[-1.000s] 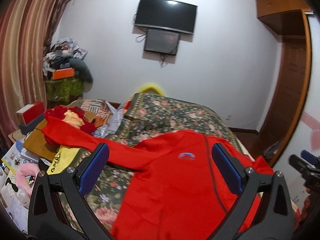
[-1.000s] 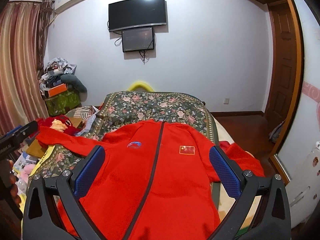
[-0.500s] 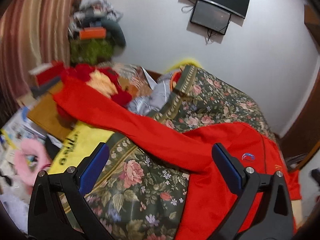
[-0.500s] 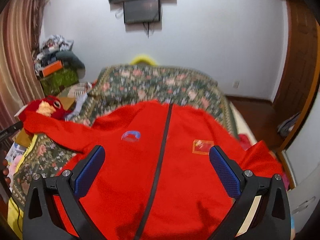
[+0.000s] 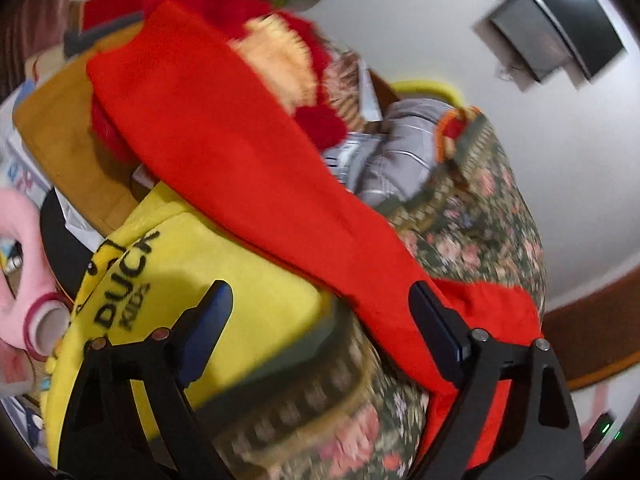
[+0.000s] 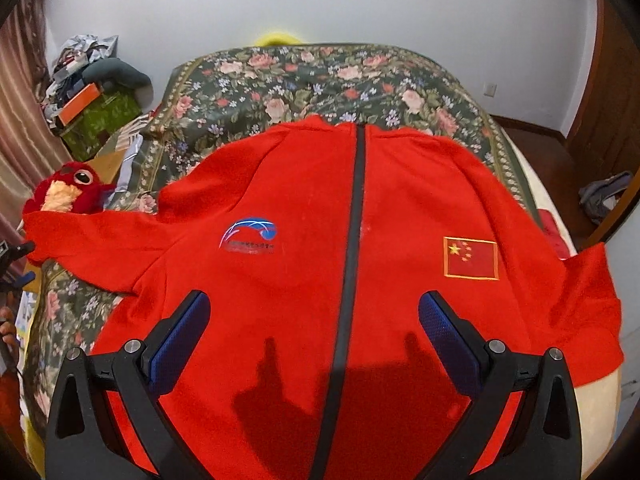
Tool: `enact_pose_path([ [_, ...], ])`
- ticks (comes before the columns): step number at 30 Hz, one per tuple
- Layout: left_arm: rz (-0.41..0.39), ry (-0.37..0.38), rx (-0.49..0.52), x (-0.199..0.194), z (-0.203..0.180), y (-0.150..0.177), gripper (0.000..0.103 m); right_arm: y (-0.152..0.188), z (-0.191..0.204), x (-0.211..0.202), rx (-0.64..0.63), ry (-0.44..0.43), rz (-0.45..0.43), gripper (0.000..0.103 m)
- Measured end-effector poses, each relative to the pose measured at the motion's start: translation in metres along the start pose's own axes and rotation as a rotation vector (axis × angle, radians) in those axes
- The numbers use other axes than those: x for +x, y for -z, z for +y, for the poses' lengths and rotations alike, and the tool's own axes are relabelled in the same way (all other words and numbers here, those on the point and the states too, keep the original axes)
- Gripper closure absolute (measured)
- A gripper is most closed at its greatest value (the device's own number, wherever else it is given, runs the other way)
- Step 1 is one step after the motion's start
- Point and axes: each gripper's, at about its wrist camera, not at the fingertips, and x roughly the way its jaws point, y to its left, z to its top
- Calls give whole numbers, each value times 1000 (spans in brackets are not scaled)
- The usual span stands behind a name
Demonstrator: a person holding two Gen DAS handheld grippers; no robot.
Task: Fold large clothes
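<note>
A red jacket lies face up and spread flat on the flowered bedspread, its dark zip running down the middle and a flag patch on one chest. One sleeve stretches off the bed edge across a yellow bag and against a red plush toy.

Judged by its look, the jacket is a soft, fleecy, fairly light garment: limp, not slippery, not fragile, and apt to sag and drag if lifted by one point. The sound places to pinch are the sleeve near its cuff and the hem corners or shoulder seams, taking both layers.

The left gripper tilts steeply down and rolled, over the bed edge beside the sleeve; its jaws are closing, with only the sleeve's lower edge near one pad and nothing pinched. The right gripper points down over the jacket's lower front, straddling the zip, jaws wide apart and holding nothing.
</note>
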Motion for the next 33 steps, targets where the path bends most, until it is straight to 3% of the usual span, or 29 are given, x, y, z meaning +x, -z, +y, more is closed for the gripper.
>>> enact_pose_path([
  [5,71,-4,-171,34,30,-21,17,-7,6,23,-11,3,31,0],
  [13,9,-132,-177,55,37,-51,22,-7,10,49,-58,6,92,0],
  [18,3,-245,-156,61,39,-63,52,-2,8,59,-94,33,130,0],
  [21,10,-277,-116,54,33,-65,65,-2,6,57,-97,31,138,0],
  [26,-46,-300,2,26,-2,-68,99,-5,1,41,-105,25,118,0],
  [33,-193,-214,196,-36,-94,-65,101,-8,-10,15,-77,8,76,0],
])
